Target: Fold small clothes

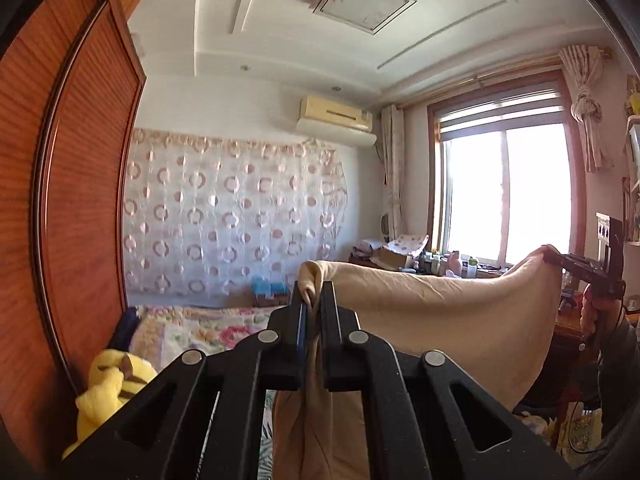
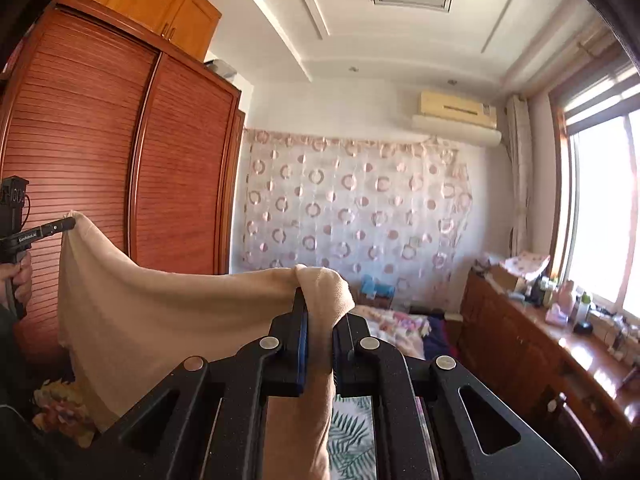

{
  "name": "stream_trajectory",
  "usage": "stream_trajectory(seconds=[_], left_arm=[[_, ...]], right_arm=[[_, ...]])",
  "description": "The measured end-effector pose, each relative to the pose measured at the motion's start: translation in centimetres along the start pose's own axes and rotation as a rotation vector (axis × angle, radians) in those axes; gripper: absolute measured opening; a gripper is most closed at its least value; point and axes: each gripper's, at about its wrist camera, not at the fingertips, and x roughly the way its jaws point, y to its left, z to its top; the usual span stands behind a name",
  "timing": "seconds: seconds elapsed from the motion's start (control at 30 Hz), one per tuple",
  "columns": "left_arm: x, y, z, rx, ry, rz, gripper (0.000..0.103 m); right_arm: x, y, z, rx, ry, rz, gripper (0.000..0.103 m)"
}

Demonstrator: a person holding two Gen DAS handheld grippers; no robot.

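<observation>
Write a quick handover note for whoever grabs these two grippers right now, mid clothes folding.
Left gripper: shut on one top corner of the beige garment.
Right gripper: shut on the other top corner.
The garment hangs stretched between them, held up in the air above the bed, sagging in the middle.
Done: picked up and spread.
Left: no fold made yet; lay it flat and fold.

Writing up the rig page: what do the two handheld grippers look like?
Both match. The left gripper and right gripper are matte black, with slotted linkage arms, round silver pins and a blue pad on one finger. Side on: pistol handle, boxy top block, thin cable, small white lettering. Dark sleeves.
</observation>
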Motion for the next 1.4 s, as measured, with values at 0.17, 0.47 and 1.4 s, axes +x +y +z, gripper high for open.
stream_trajectory(seconds=[0.17, 0.47, 1.4], left_arm=[[0.6, 0.3, 2.2, 0.039, -0.044, 0.032, 0.006], [9.1, 3.7, 1.2, 0.055, 0.028, 0.158, 0.006], [39.0, 14.1, -20.5, 0.012, 0.559, 0.224, 0.007]], right_arm=[[0.6, 0.8, 0.9, -0.039, -0.06, -0.019, 0.009], [9.4, 2.6, -0.2, -0.125, -0.018, -0.083, 0.009], [53.1, -1.6, -15.4, -0.066, 0.545, -0.035, 0.009]])
